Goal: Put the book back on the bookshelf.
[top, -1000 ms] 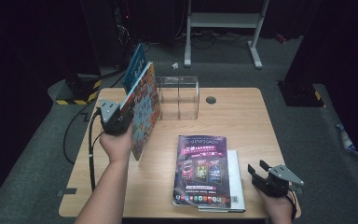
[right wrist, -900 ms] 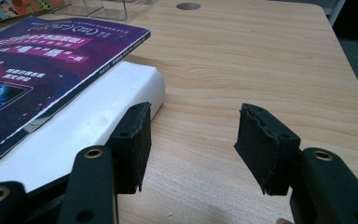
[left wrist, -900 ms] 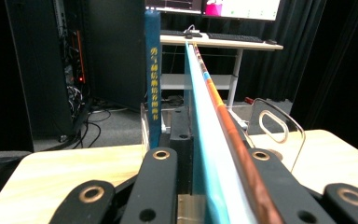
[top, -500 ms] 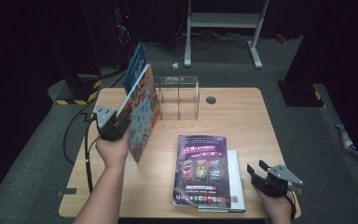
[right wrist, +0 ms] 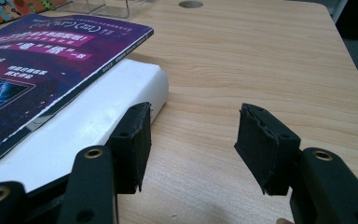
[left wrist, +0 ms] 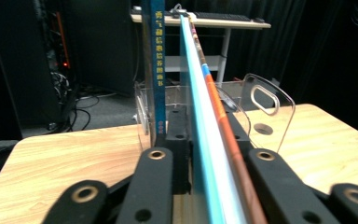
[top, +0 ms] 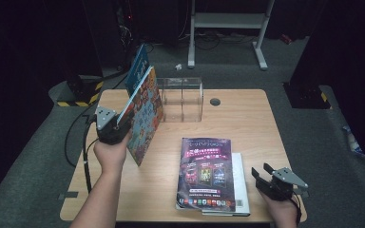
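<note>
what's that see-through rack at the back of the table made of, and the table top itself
The rack looks like clear acrylic or a similar hard plastic: see-through dividers with glossy, rounded cut edges. The table top looks like light wood or wood-look laminate, matte with visible grain; which of the two cannot be told.

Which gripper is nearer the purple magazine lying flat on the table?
Right. The right gripper sits just beside the purple magazine, jaws open; the left gripper is farther off, holding an upright book.
</note>
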Demonstrator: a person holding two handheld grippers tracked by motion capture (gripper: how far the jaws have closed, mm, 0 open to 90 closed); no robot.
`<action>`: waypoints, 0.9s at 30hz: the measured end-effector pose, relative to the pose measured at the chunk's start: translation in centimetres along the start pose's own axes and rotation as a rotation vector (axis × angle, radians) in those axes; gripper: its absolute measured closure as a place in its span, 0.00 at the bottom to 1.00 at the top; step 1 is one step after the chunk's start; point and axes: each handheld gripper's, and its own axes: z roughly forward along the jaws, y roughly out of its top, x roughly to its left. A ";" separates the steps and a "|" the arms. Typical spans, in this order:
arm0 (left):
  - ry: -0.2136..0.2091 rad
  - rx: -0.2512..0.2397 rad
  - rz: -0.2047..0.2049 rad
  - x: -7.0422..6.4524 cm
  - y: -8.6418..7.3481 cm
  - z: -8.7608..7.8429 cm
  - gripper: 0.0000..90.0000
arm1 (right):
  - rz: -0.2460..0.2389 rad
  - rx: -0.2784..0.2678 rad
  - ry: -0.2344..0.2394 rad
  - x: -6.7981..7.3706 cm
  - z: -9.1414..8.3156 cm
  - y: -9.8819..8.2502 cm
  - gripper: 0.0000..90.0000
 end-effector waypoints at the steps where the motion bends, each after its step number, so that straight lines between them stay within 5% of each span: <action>1: 0.002 0.000 0.011 0.0 0.1 0.0 0.85 | 0.000 0.000 0.001 0.0 0.0 0.0 0.49; 7: 0.009 0.006 0.035 -0.2 0.1 0.1 0.84 | 0.002 -0.004 0.001 0.0 -0.1 0.0 0.49; 20: -0.001 0.032 -0.004 0.6 0.3 0.2 0.88 | -0.001 -0.001 0.004 0.1 -0.1 0.0 0.49; 27: -0.003 0.014 0.009 0.3 0.1 0.2 0.89 | -0.001 -0.001 0.001 0.2 -0.1 0.0 0.49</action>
